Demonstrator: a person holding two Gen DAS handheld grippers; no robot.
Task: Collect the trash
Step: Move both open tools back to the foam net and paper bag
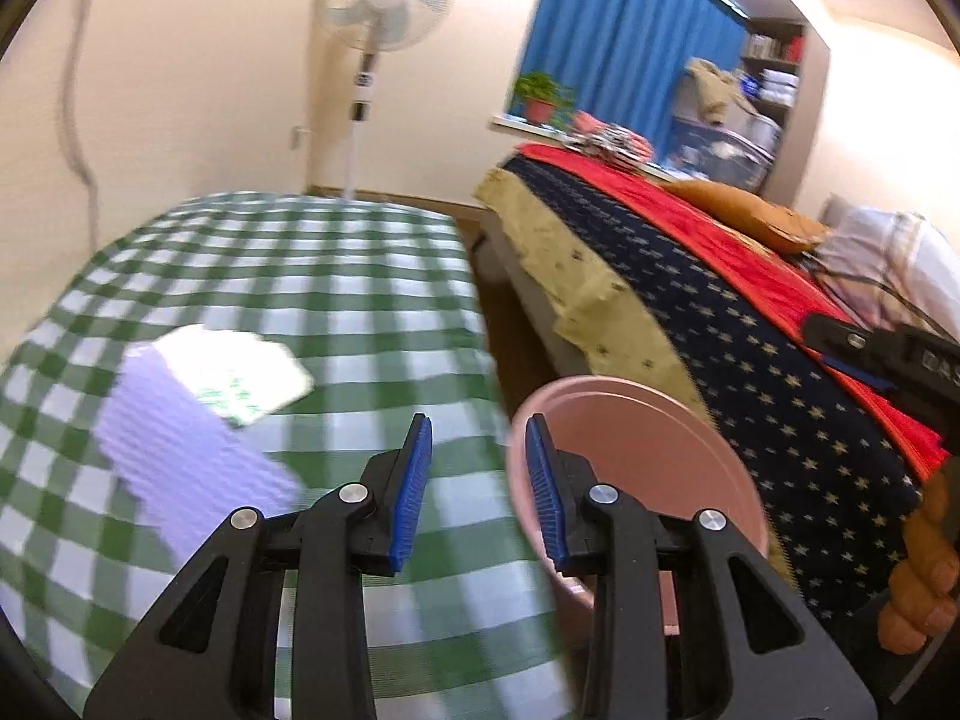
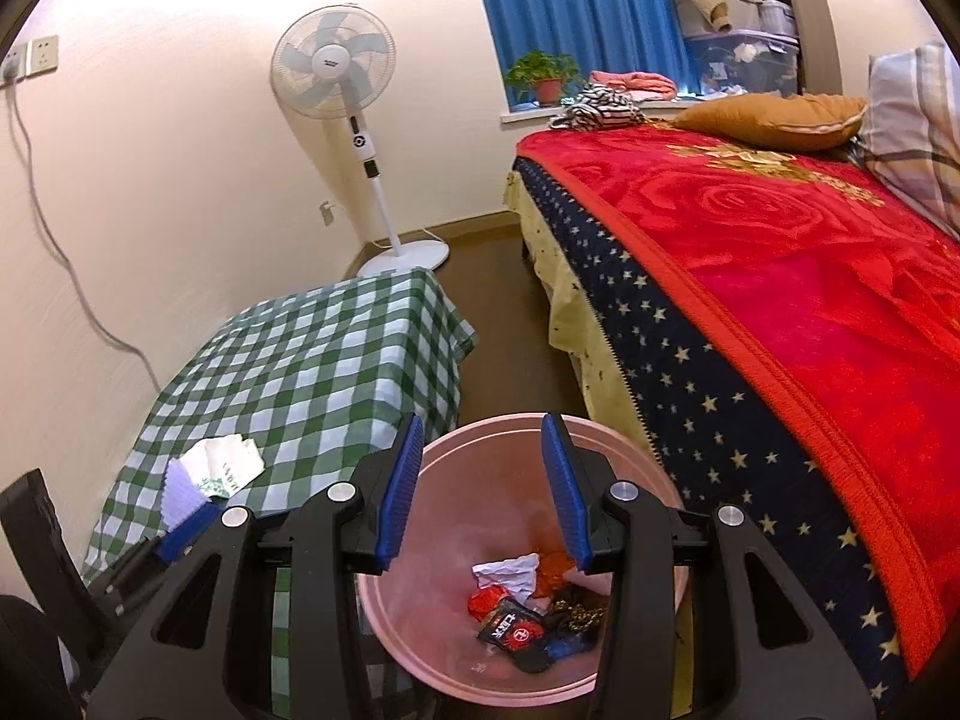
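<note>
Standing fan (image 2: 333, 71) by wall; red blanket (image 2: 798, 276) on bed.

Letters "DAS" show in grey on the black right gripper (image 1: 918, 360), cut off at the frame edge. Wrapper (image 2: 510, 630) print is too small to read.

One pink bin (image 2: 654, 480), two paper scraps (image 2: 225, 465) on one checked table (image 2: 312, 360), one fan (image 2: 333, 72), one bed (image 2: 780, 276).

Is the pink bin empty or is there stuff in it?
Not empty. The pink bin has crumpled paper and wrappers at the bottom.
</note>
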